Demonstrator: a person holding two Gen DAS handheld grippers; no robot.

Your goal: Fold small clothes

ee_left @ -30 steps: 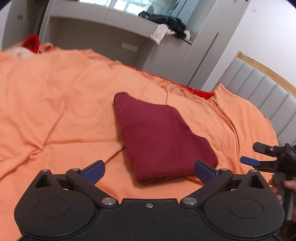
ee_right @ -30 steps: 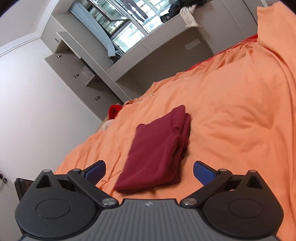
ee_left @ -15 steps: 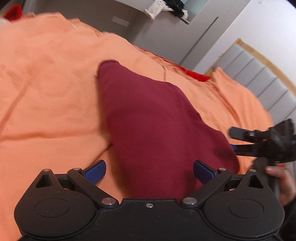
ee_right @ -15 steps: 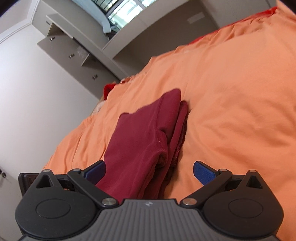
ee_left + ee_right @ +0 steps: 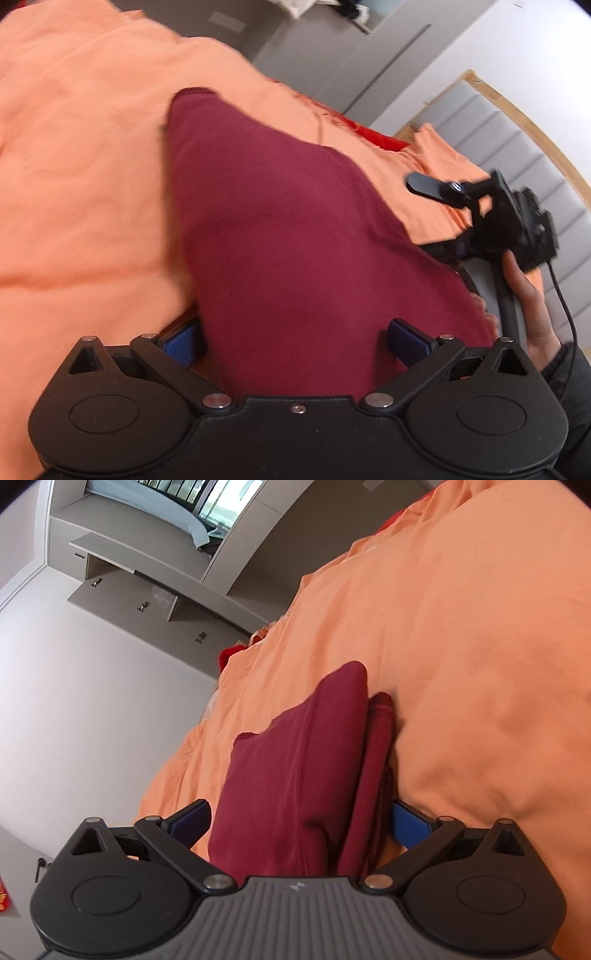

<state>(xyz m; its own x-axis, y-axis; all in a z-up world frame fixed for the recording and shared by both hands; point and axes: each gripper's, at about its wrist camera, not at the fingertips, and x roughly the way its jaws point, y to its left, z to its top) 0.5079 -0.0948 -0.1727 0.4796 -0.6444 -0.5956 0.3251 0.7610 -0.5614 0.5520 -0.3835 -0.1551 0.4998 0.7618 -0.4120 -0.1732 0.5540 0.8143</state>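
A folded dark red garment [image 5: 288, 240] lies on the orange bed cover [image 5: 74, 166]. My left gripper [image 5: 293, 341] is open, with the garment's near edge between its blue pads; the left pad [image 5: 181, 343] sits at the cloth's side. My right gripper [image 5: 299, 821] is open too, its jaws astride the stacked end of the same garment [image 5: 303, 768]. The right gripper also shows in the left wrist view [image 5: 491, 218], held by a hand at the garment's right edge.
A grey padded headboard [image 5: 517, 155] with a wooden rim stands at the right. Grey cabinets and a shelf [image 5: 147, 590] line the far wall. A red item [image 5: 231, 655] lies at the bed's far corner. The orange cover is rumpled.
Both grippers have moved in low toward the garment, from short of it to straddling its edges. Both stay open.
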